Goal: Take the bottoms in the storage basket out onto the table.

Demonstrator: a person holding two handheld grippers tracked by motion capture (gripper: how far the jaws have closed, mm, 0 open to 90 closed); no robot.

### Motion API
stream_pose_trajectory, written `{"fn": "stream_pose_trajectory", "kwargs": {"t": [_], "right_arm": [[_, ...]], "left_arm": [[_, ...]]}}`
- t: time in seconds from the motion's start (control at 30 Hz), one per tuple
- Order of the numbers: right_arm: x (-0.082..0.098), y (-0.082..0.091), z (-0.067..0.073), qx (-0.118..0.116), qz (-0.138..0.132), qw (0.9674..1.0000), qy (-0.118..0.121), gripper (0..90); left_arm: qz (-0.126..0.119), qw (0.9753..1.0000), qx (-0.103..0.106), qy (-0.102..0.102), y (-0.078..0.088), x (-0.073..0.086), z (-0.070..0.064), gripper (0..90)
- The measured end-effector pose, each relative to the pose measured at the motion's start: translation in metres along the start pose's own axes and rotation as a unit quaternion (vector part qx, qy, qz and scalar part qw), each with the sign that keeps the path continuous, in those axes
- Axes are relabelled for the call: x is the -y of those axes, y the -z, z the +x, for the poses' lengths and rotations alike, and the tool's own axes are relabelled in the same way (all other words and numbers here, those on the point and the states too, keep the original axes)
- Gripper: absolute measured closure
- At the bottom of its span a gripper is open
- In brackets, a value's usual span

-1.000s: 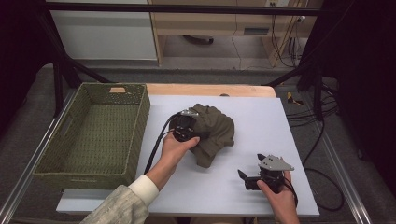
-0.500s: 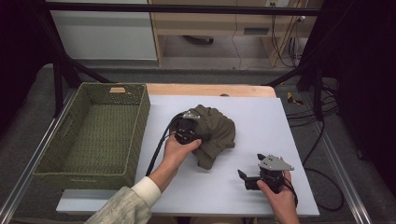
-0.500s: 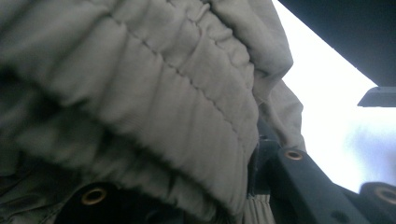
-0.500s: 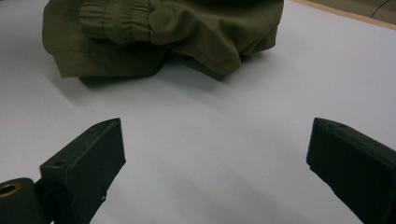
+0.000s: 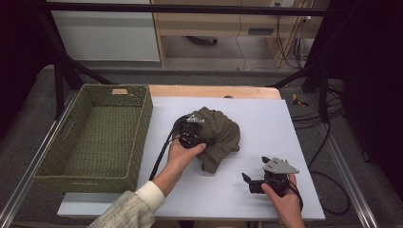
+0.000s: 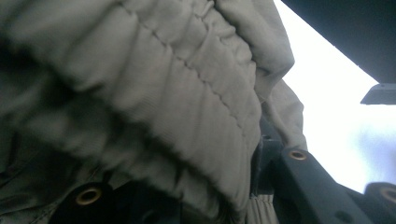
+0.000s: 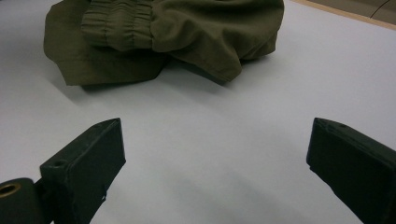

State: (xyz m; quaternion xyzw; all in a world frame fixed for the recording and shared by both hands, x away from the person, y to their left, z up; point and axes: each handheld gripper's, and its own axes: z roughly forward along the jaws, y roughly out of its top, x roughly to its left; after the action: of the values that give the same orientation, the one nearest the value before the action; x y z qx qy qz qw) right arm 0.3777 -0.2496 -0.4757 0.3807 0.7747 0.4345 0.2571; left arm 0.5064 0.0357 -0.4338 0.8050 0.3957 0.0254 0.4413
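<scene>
An olive-green garment lies crumpled in the middle of the white table top. My left gripper comes at it from the left, its jaws buried in the folds. In the left gripper view the gathered cloth is bunched between the jaws of my left gripper, which is shut on it; the jaws have just been opening a little with the cloth still in them. My right gripper rests low near the front right, open, its jaws pointing toward the garment. Bare table lies between the jaws of the right gripper.
A green woven basket stands at the table's left, nothing visible inside. The left gripper's black cable loops along the forearm. A wooden strip runs along the far edge. Black frame posts and floor cables lie off to the right.
The left hand and the garment have shifted only slightly. The right gripper has stayed where it was.
</scene>
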Motion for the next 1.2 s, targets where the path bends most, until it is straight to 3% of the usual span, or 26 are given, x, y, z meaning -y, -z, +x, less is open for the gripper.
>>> {"fn": "stream_pose_trajectory", "kwargs": {"t": [0.93,1.2], "right_arm": [[0.0001,-0.0005,0.0005,-0.001,0.002,1.0000,0.001,4.7],[0.0000,-0.0006,0.0006,-0.001,0.002,1.0000,0.002,4.7]], "left_arm": [[-0.015,0.9999,-0.006,-0.001,-0.0052,0.0025,-0.0006,63.7],[-0.019,0.9993,-0.018,-0.026,-0.0043,0.0000,-0.0033,72.0]]}}
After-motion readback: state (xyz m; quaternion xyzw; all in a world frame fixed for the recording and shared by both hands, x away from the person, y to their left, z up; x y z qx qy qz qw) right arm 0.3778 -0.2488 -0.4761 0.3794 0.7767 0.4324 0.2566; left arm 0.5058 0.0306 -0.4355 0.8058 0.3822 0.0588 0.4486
